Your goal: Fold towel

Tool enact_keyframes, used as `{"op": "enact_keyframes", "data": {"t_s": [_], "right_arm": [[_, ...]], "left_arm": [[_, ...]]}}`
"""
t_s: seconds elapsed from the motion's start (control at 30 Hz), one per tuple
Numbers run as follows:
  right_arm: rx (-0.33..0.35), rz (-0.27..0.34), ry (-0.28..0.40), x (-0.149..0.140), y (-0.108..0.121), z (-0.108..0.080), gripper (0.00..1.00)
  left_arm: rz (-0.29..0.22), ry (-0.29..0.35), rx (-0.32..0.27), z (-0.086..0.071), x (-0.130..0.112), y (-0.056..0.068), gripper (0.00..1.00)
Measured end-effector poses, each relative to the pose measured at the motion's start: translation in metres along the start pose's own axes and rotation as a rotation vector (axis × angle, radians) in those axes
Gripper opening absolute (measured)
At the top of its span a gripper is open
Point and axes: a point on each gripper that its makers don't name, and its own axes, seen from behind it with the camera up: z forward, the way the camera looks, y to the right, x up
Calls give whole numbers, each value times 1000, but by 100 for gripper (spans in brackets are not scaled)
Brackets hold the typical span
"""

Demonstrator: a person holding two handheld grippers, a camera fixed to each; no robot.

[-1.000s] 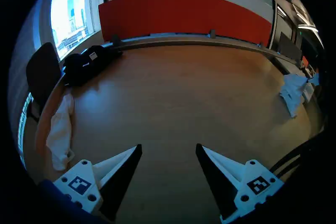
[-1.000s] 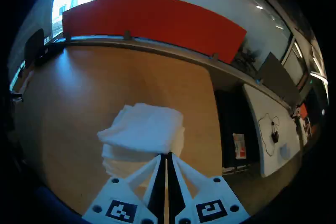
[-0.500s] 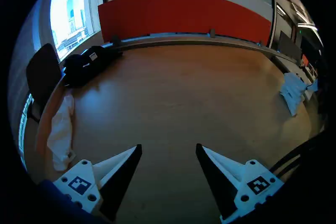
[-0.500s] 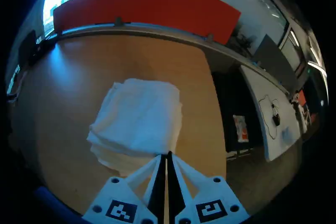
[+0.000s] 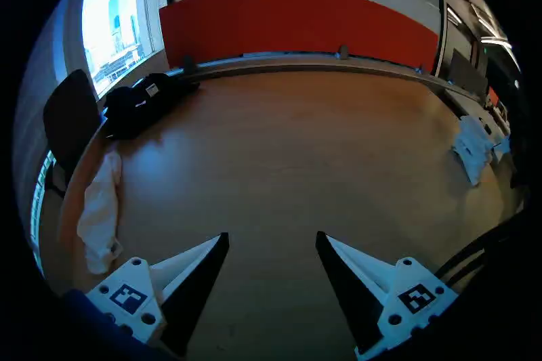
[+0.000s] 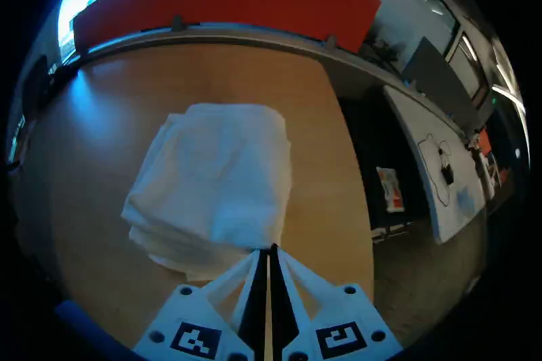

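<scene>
A folded white towel (image 6: 213, 181) lies in a thick stack on the wooden table (image 6: 95, 131), just ahead of my right gripper (image 6: 268, 250). That gripper is shut, and its tips pinch the stack's near right corner. In the left gripper view the same towel (image 5: 472, 147) is a small white bundle at the table's far right edge. My left gripper (image 5: 271, 235) hangs open over bare wood in the middle of the table (image 5: 291, 151), with nothing between its fingers.
A crumpled white cloth (image 5: 100, 212) lies at the table's left edge, beside a dark chair (image 5: 68, 120). A black bag (image 5: 142, 100) sits at the back left. A red divider (image 5: 298, 22) runs along the far edge. Right of the towel the table drops to the floor (image 6: 400, 178).
In the right gripper view the towel stack has come down from a lifted, tilted pose to lie flatter and larger on the table. The left gripper has stayed still and open.
</scene>
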Motion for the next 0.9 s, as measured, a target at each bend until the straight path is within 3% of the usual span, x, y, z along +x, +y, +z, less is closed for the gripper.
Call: {"op": "enact_keyframes", "data": {"t_s": [0.33,0.73,0.9], "right_arm": [[-24,23,-18,-9,-3,13,5],[-46,48,-5,-8,1,14,4],[-60,47,7,-8,3,10,12]], "left_arm": [[2,-2,6,0,0,-2,95],[4,-1,7,-1,0,-3,95],[1,0,6,-1,0,-4,95]]}}
